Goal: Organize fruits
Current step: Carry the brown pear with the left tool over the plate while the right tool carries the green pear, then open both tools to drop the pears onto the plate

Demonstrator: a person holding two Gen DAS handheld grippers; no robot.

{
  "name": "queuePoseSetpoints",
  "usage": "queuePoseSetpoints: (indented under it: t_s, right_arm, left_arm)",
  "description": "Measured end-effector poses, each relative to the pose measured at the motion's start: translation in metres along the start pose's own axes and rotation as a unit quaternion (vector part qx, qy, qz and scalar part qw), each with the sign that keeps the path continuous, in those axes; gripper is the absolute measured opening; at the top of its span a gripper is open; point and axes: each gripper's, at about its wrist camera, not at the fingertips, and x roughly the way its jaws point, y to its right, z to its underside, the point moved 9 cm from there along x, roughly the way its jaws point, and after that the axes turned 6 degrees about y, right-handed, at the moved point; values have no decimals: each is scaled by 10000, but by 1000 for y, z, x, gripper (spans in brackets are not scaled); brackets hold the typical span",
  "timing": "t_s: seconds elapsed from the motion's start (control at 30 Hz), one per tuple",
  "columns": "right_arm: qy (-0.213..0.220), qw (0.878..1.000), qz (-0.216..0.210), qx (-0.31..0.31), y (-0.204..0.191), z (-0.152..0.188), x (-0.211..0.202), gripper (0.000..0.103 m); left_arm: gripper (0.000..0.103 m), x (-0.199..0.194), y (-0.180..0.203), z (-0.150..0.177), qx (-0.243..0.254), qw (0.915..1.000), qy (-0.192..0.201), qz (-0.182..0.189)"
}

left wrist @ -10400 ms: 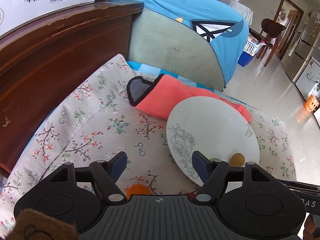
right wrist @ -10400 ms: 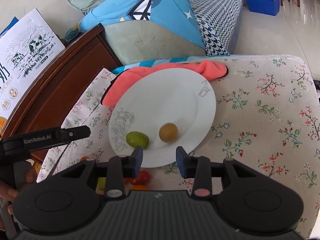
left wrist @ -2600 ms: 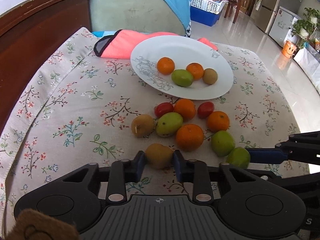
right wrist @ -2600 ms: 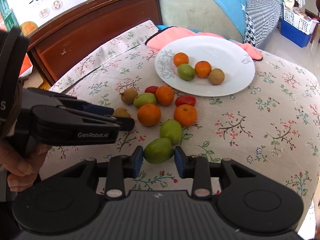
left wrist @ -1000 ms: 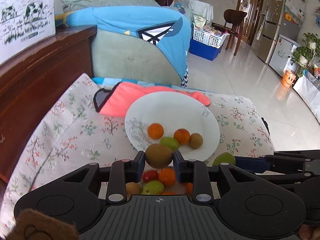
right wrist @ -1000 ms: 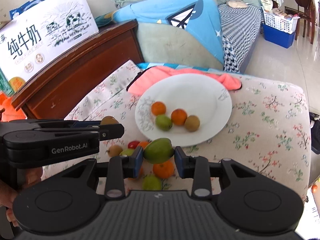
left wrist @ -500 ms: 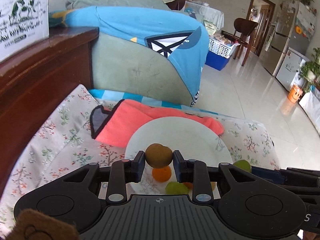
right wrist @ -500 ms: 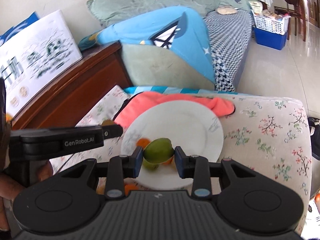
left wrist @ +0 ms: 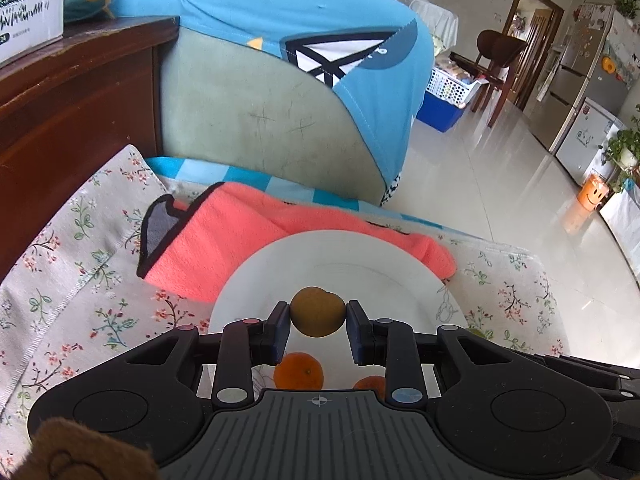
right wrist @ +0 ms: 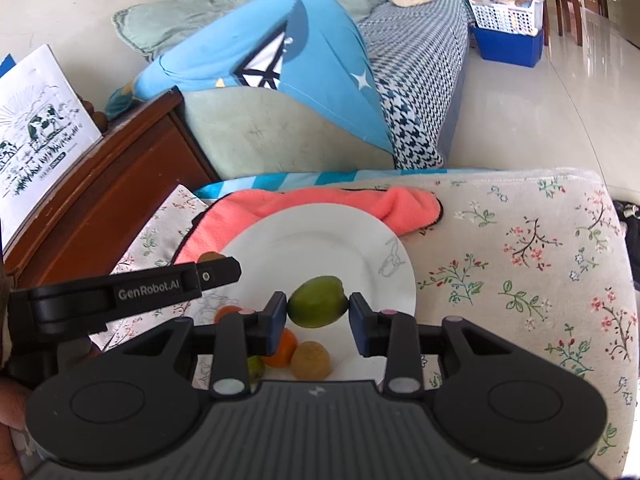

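- "GenRobot.AI" was read in white letters on the side of the left gripper (right wrist: 218, 271), seen from the right wrist view.
- A white carton (right wrist: 38, 128) with a drawing of cows and grass was seen on the wooden cabinet (right wrist: 120, 184); its small print could not be read.
- A faint line drawing was seen on the rim of the white plate (right wrist: 394, 258); no words were made out.
- The left gripper (left wrist: 318, 317) was clenched on a brown kiwi (left wrist: 317, 311), held off the surface above the white plate (left wrist: 360, 256), both pads pressed on its sides.
- The right gripper (right wrist: 318, 308) was clenched on a green fruit (right wrist: 317, 306), held above the same plate.
- Two oranges (left wrist: 299, 370) were seen on the plate beneath the left gripper.
- In the right wrist view an orange (right wrist: 283, 348), a second brown kiwi (right wrist: 310, 360) and part of a green fruit were seen on the plate's near part.
- The plate was laid partly on a pink cloth (left wrist: 232, 240), on a flowered cushion (right wrist: 520, 264).
- A blue cover (left wrist: 304, 36) was draped over the sofa arm behind.
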Motion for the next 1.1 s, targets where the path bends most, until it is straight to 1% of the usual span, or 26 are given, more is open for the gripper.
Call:
queuePoseSetpoints:
  t_s: [0.1,0.2,0.3,0.37,0.4,0.47,0.5,0.67,0.87,1.03,1.1]
  right_arm:
    - [-68,9999,44,113,5,2,8,34]
    - [-130,9992,40,365,12,4,13,34]
    - [-198,9986,13,482,14,7,16,35]
    - [-146,9984,22,548,15,5,14,37]
    - [-118,9983,6,576,15,3,13,38]
    - [-73,9983,-30,574,13,1,11,38]
    - [-46,9985,-33,548,12,-1,9,38]
    - [4,9993,-77,377,6,-4,4,38]
    - [34,9997,-105,231,-1,-5,-4,38]
    - [47,9998,-96,158,-6,-2,-15,38]
    - [56,9998,-93,137,-9,-1,-19,38]
  left_arm:
    - [28,3,1,2,-58,10000,-52,36]
    - [28,5,3,3,-58,9999,-86,62]
    - [30,5,4,3,-64,9999,-81,29]
    - [30,3,5,1,-114,9999,-53,64]
    - [32,2,5,0,-128,9999,-29,69]
    - [40,-3,6,-4,-117,9999,43,36]
    - [42,-5,7,-6,-103,9999,82,19]
    - [63,-18,7,-16,-78,9997,213,-87]
    - [71,-35,4,-18,-113,9996,188,-187]
    - [73,-51,2,-13,200,9988,221,-392]
    - [73,-56,0,-9,228,9988,208,-381]
